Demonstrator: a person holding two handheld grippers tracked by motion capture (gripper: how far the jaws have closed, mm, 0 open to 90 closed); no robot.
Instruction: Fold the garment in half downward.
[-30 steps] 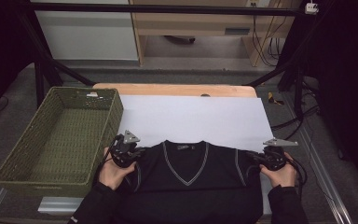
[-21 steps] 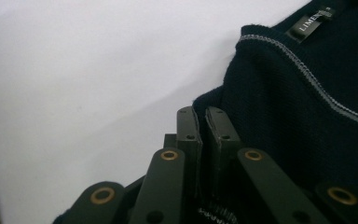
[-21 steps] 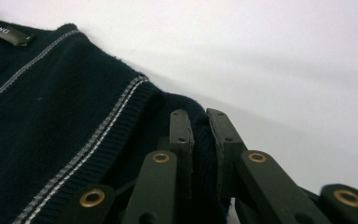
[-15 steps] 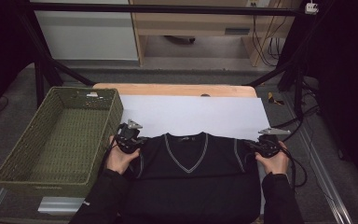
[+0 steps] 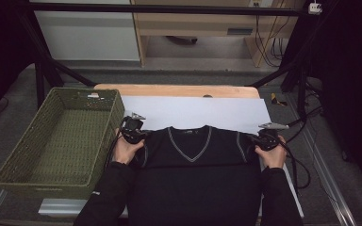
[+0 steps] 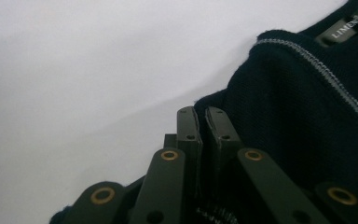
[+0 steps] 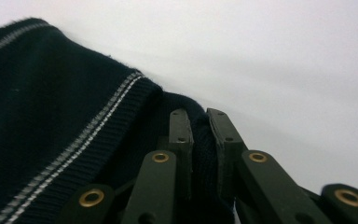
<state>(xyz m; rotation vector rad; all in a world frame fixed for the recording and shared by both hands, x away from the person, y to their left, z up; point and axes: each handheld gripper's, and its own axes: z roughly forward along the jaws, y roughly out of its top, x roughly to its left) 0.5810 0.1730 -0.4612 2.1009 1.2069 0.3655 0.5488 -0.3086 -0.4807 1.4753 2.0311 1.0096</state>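
The tabletop (image 5: 179, 91) carries a white sheet (image 5: 193, 113), and a green woven basket (image 5: 61, 136) stands just left of the left fingers. A dark V-neck sweater (image 5: 193, 169) lies flat on the sheet, stretched between the two sets of fingers, its collar pointing away from the person. The left gripper (image 5: 133, 133) has its fingers (image 6: 189, 135) closed on the sweater's left shoulder. The right gripper (image 5: 266, 140) has its fingers (image 7: 181, 133) clamped on the right shoulder, dark knit bunched between them.
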